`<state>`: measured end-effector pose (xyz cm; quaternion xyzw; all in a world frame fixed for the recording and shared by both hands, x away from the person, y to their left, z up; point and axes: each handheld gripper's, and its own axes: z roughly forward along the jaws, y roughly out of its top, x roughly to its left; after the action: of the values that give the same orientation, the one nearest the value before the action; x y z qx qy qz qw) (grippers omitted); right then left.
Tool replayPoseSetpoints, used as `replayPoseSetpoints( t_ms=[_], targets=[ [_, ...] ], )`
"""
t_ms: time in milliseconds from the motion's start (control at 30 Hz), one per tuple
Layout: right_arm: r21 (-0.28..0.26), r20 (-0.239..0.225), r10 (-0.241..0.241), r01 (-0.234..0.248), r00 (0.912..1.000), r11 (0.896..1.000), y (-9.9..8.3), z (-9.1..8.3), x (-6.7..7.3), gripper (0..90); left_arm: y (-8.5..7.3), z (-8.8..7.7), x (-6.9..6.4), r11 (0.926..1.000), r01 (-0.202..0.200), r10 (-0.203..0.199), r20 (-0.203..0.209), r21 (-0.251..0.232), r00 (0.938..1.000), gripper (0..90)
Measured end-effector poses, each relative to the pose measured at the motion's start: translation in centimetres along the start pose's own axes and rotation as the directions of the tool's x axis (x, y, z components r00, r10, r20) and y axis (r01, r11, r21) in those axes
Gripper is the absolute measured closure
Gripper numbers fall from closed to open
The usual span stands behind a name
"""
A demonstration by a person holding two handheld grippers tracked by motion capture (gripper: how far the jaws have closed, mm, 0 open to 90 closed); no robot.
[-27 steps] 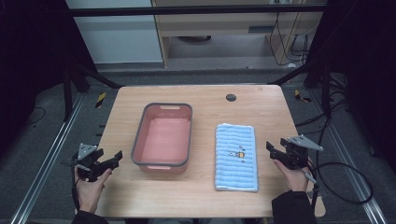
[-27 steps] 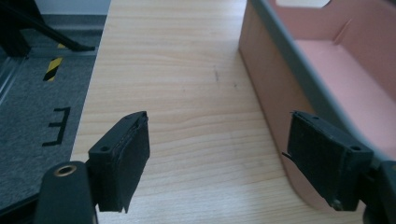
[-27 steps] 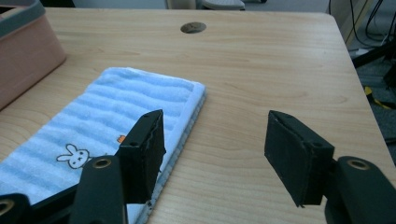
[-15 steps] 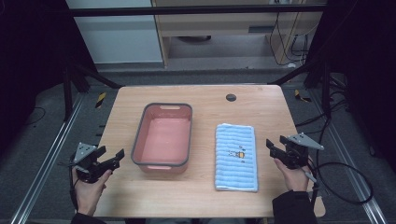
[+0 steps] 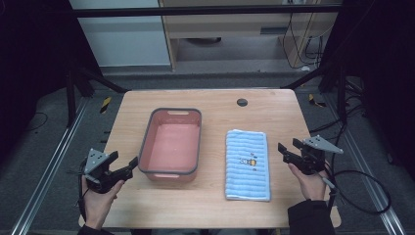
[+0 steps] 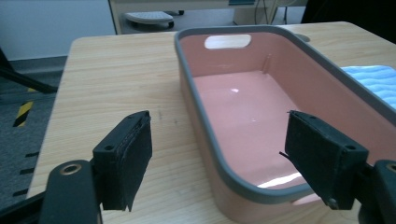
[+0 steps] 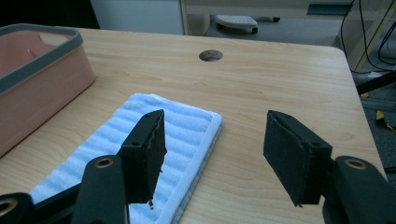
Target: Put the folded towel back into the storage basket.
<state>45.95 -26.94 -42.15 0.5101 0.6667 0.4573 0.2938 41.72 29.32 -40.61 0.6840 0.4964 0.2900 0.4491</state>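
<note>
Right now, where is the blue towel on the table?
In the high view the blue towel lies flat on the table's right half, just right of the pink basin and left of the open right gripper.

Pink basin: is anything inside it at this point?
Nothing: the pink basin shows a bare, glossy floor in the high view and the left gripper view. Its near wall hides a strip of floor.

basin (image 5: 171, 145) left of towel (image 5: 247, 164), on table (image 5: 220, 100)

basin (image 5: 171, 144): 1 | towel (image 5: 247, 164): 1 | table (image 5: 215, 210): 1 | tools: 2 — left tool (image 5: 123, 168), right tool (image 5: 289, 149)
</note>
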Motion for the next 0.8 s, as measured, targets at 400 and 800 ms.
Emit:
replayPoseSetpoints(
  t_ms=[400,800],
  targets=[
    [0.01,-0.026,-0.007,0.008,0.9996,1.0,1.2,0.3,0.6,40.5,1.4,1.3,-3.2,0.9988,-0.048,0.048,0.037,-0.006,0.9982,22.5],
    [0.011,-0.045,-0.011,0.011,0.9989,1.0,2.2,0.7,0.7,41.3,3.0,2.8,-7.3,0.9974,-0.062,0.065,0.103,-0.037,0.9925,22.8]
  ],
)
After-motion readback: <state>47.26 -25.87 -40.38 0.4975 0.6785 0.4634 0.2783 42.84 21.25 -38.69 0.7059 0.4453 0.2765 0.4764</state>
